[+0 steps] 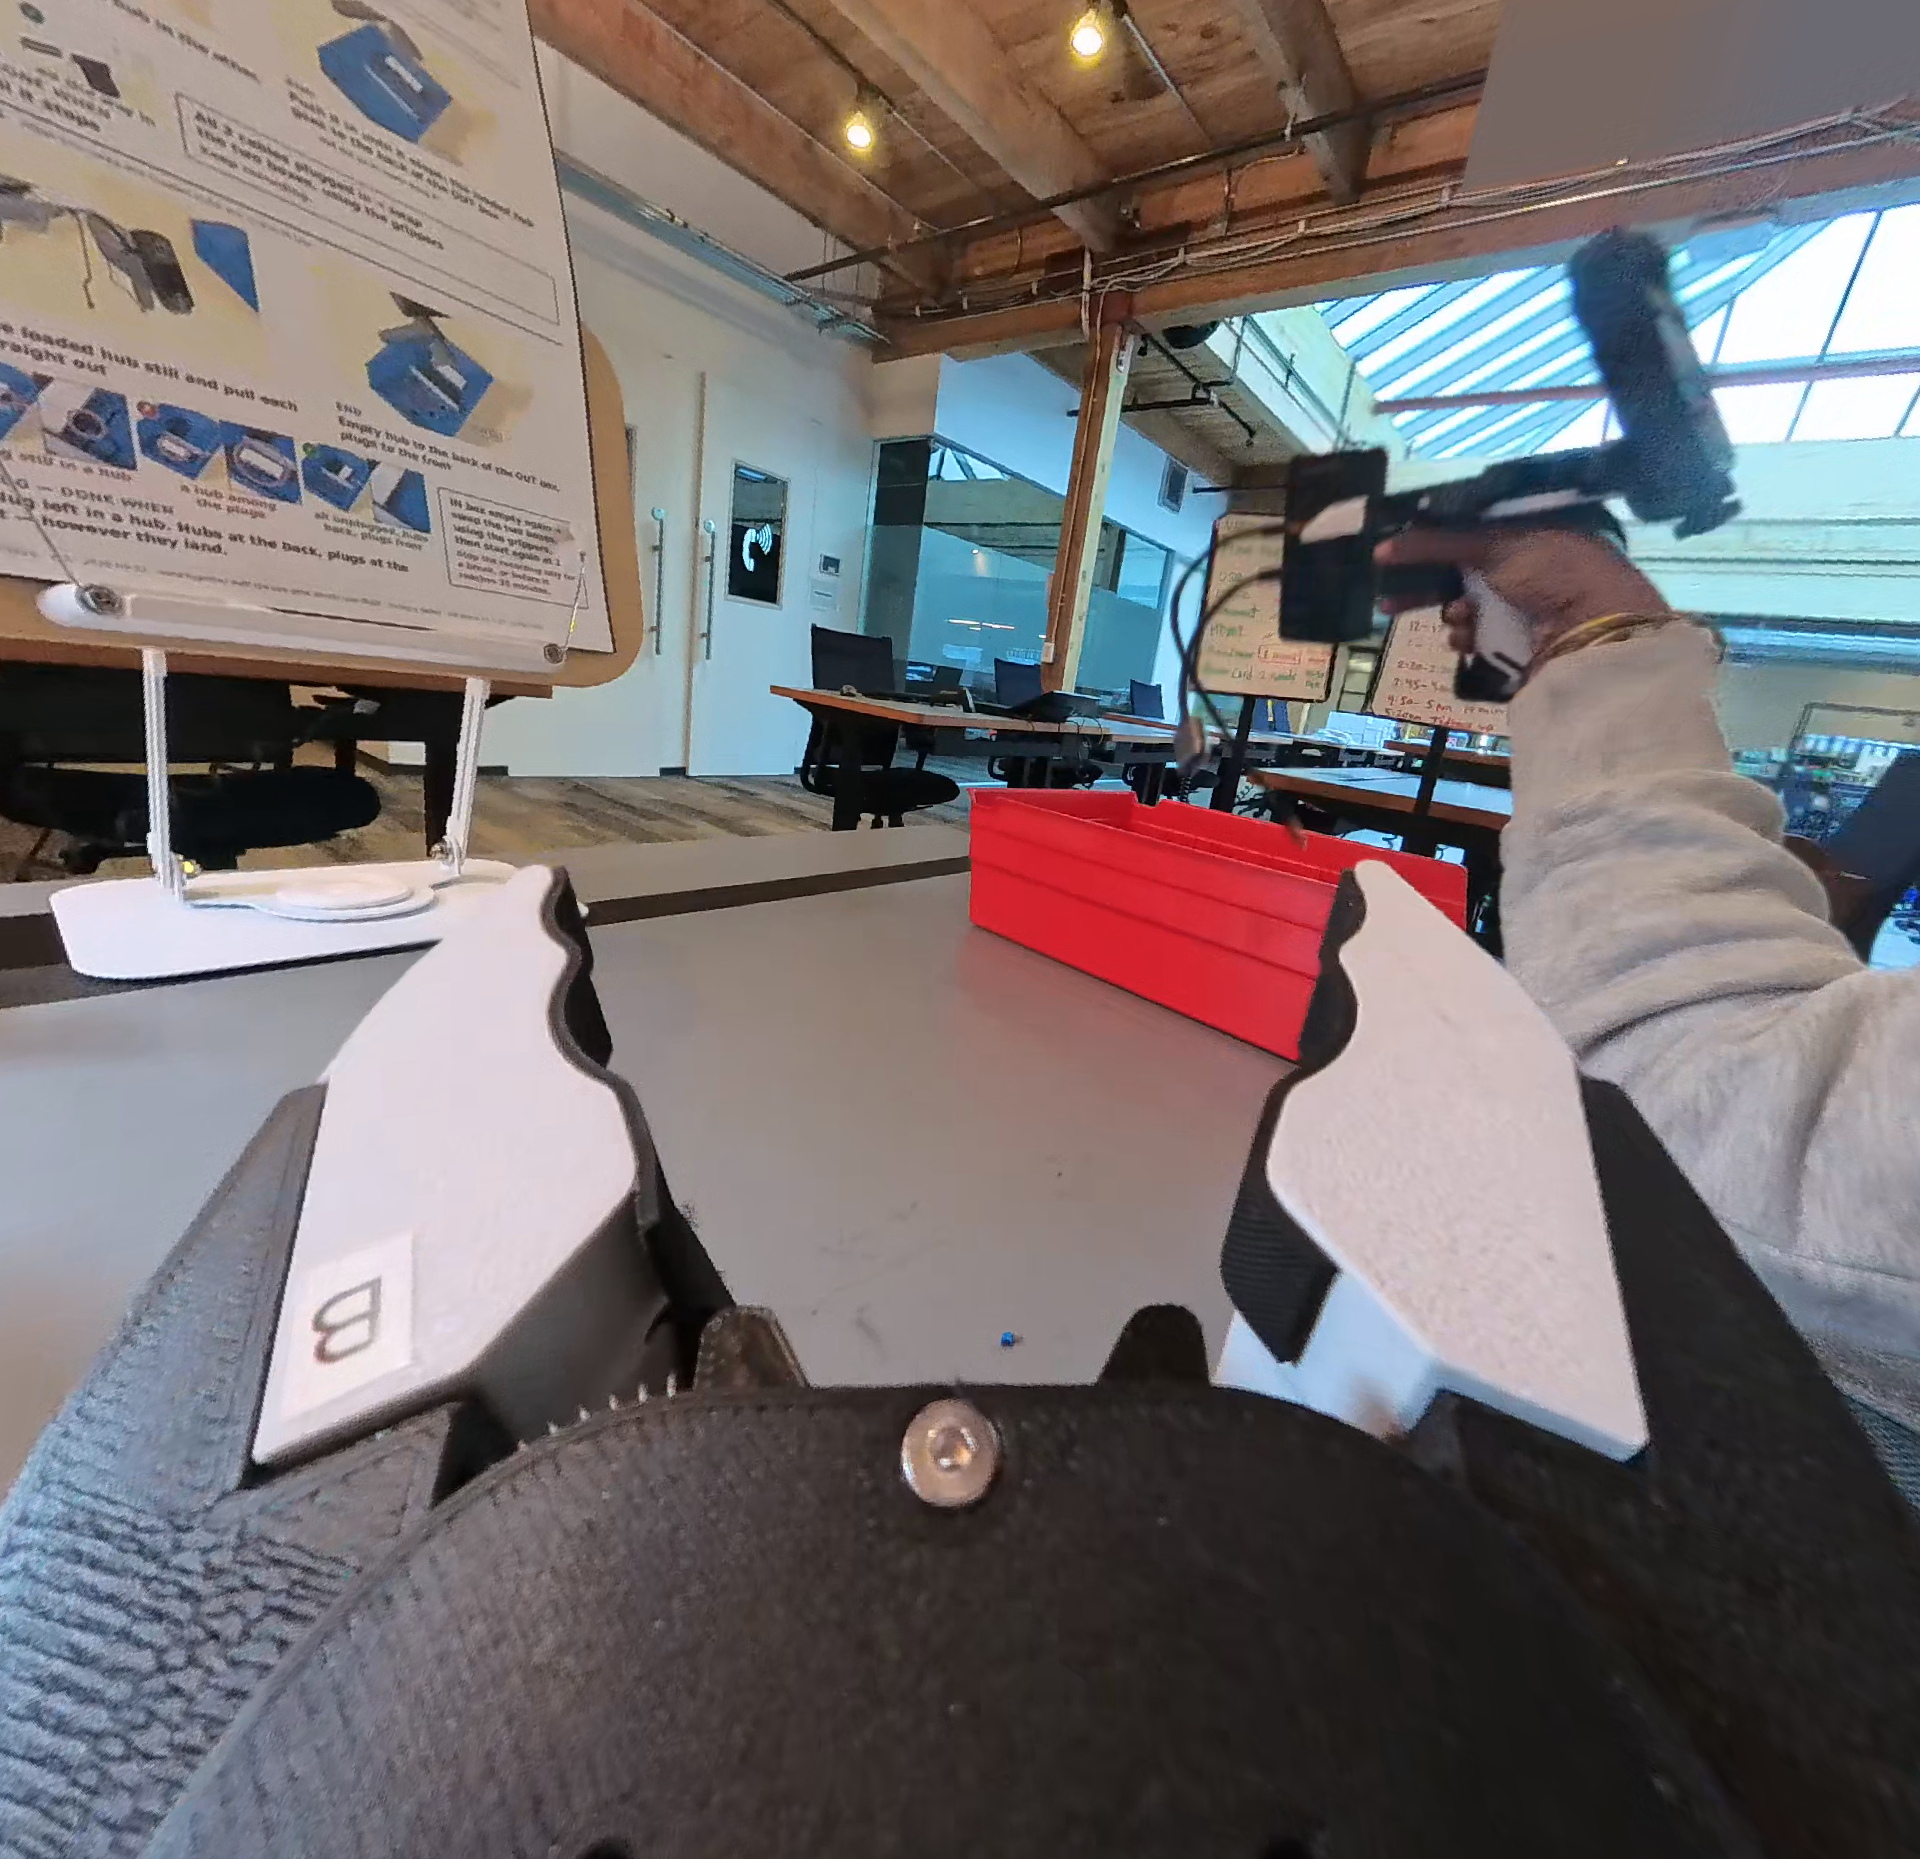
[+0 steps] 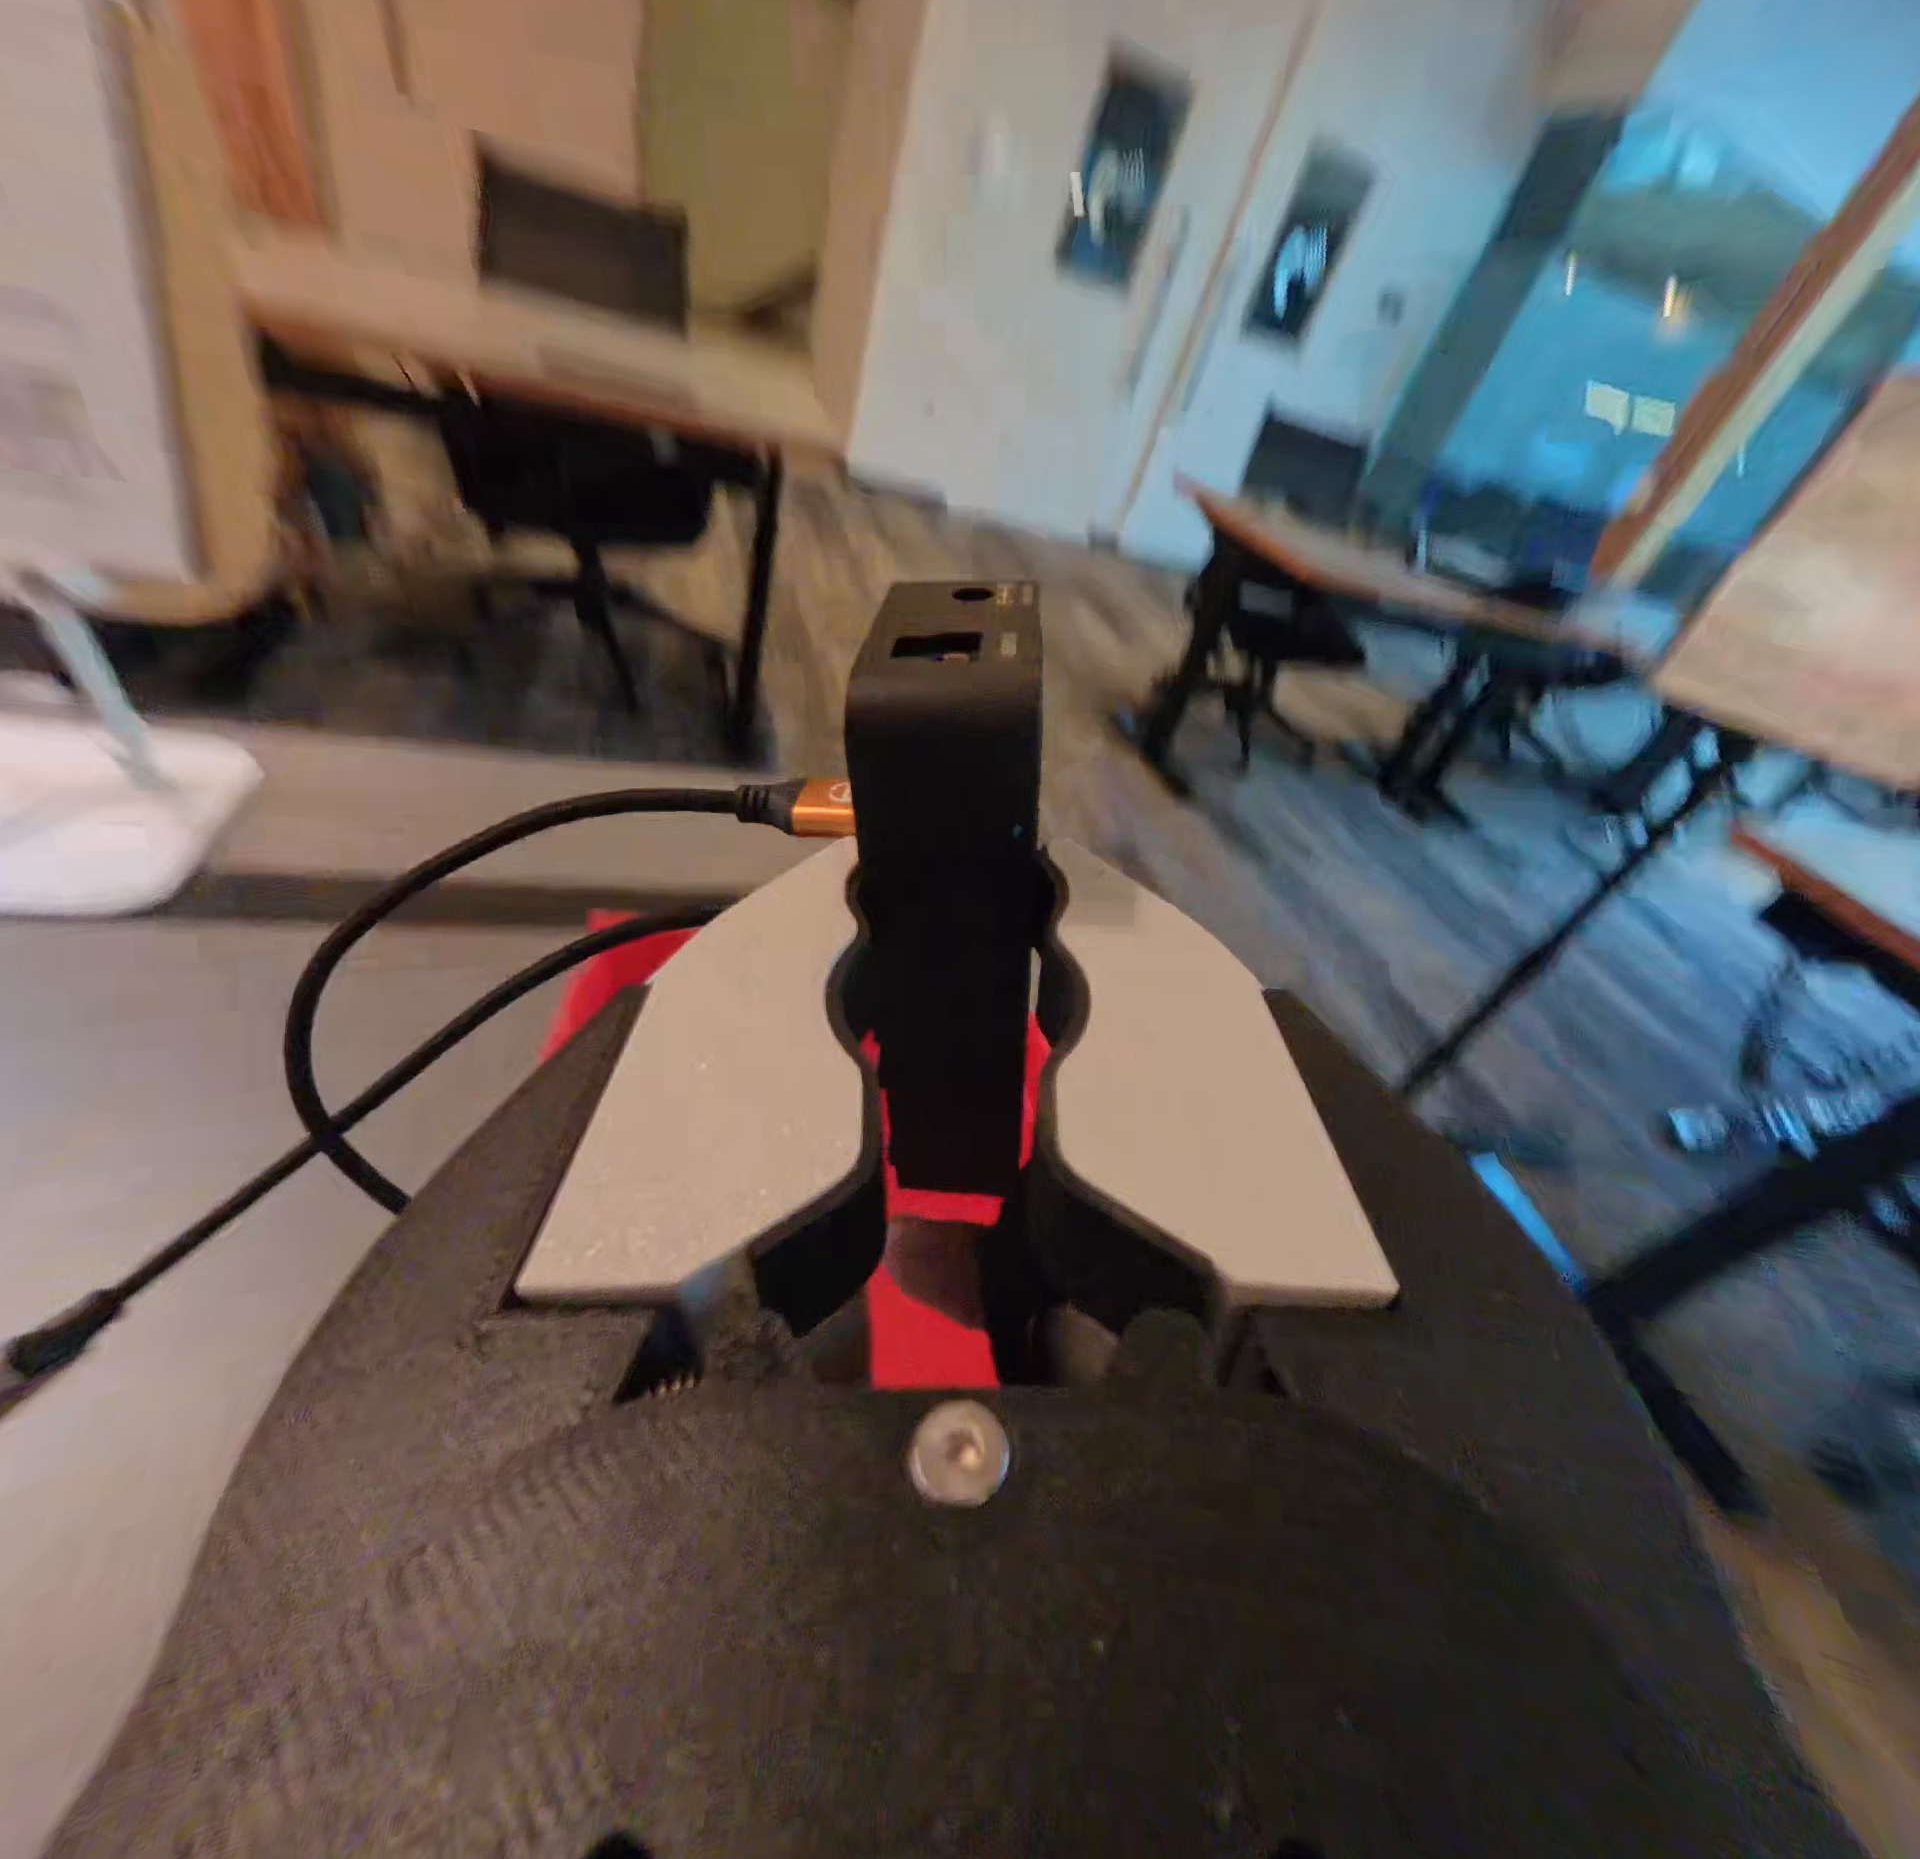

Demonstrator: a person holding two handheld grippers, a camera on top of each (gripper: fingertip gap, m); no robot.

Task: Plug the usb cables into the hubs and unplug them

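My right gripper (image 2: 945, 874) is shut on a black hub (image 2: 940, 770), held upright in the air between the white fingers. A black usb cable (image 2: 416, 895) with an orange-collared plug (image 2: 816, 807) is plugged into the hub's left side and loops down to the left. In the left wrist view the same hub (image 1: 1330, 542) hangs high at the right in the raised right gripper, cable (image 1: 1195, 656) dangling below it. My left gripper (image 1: 956, 905) is open and empty, low over the grey table (image 1: 883, 1134).
A red bin (image 1: 1143, 905) stands on the table ahead and right of my left gripper. A white stand (image 1: 260, 905) with an instruction sheet (image 1: 281, 282) is at the far left. A person's grey sleeve (image 1: 1714, 978) fills the right side. Desks and chairs stand beyond. The grippers' ends are close to 45 cm from one another.
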